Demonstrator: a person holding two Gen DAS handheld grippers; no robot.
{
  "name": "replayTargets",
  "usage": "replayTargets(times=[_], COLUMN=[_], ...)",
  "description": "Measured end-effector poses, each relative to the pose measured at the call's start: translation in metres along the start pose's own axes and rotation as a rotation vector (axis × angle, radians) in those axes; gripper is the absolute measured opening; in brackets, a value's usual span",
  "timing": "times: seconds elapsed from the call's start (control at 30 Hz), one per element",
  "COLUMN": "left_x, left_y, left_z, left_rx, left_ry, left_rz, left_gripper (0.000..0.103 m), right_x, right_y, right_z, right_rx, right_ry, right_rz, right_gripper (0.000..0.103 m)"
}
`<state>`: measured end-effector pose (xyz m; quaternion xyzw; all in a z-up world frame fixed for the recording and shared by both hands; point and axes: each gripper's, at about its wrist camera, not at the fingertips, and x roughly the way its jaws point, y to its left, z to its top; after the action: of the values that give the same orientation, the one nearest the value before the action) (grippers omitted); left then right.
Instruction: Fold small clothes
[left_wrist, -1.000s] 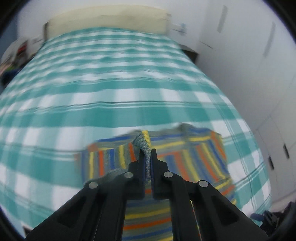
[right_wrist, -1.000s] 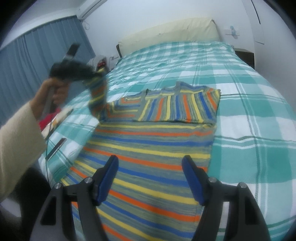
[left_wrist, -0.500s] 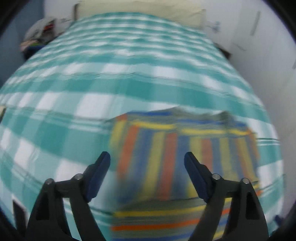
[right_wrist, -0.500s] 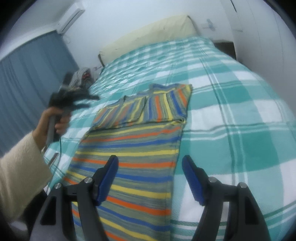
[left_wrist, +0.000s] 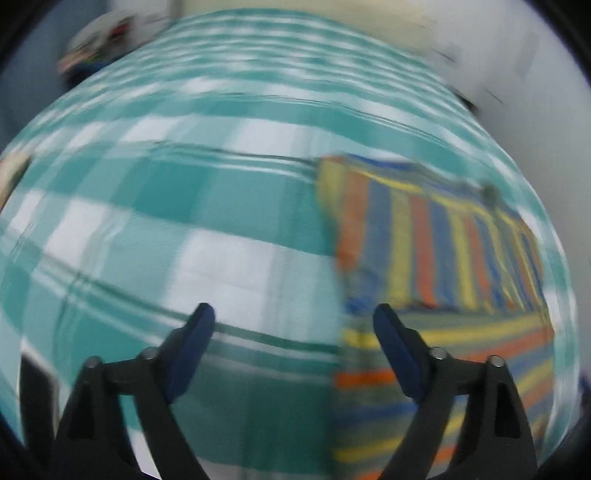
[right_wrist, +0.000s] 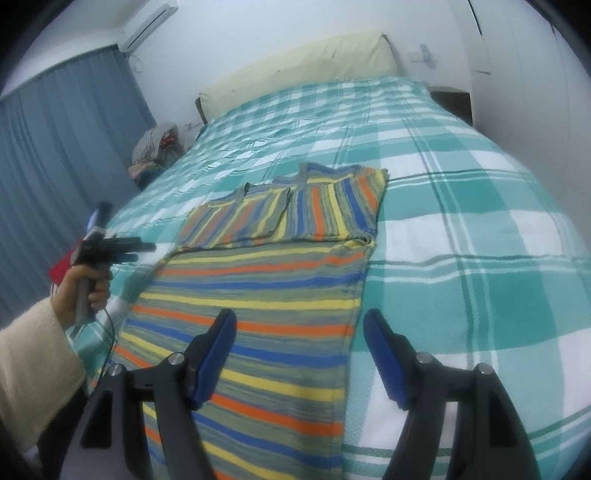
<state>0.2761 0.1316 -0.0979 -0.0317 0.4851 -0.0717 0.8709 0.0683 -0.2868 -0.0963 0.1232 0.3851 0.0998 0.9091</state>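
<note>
A striped sweater in blue, orange, yellow and grey lies flat on the bed, both sleeves folded across its upper part. My right gripper is open and empty above the sweater's lower right edge. My left gripper is open and empty, over the bedcover just left of the sweater; that view is blurred. The left gripper also shows in the right wrist view, held in a hand at the bed's left side.
The bed has a teal and white checked cover and a cream headboard. A pile of clothes sits left of the bed by grey curtains. A white wardrobe wall stands right.
My left gripper let go of the left sleeve, which now lies folded on the sweater, opened and drew back to the left. My right gripper shifted right along the sweater's edge.
</note>
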Motion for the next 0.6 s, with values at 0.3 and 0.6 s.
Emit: replayTargets(times=[0.3, 0.6], left_x=[0.031, -0.033], left_y=[-0.011, -0.011], left_z=[-0.026, -0.048], left_rx=[-0.043, -0.025], left_ry=[-0.003, -0.022], left_rz=[0.181, 0.223], left_gripper=[0.048, 0.071], right_x=[-0.003, -0.012], right_y=[0.011, -0.006], right_z=[0.001, 0.001], right_rx=[-0.052, -0.023], right_ry=[-0.017, 0.022], right_rz=[-0.02, -0.055], right_gripper=[0.071, 0.071])
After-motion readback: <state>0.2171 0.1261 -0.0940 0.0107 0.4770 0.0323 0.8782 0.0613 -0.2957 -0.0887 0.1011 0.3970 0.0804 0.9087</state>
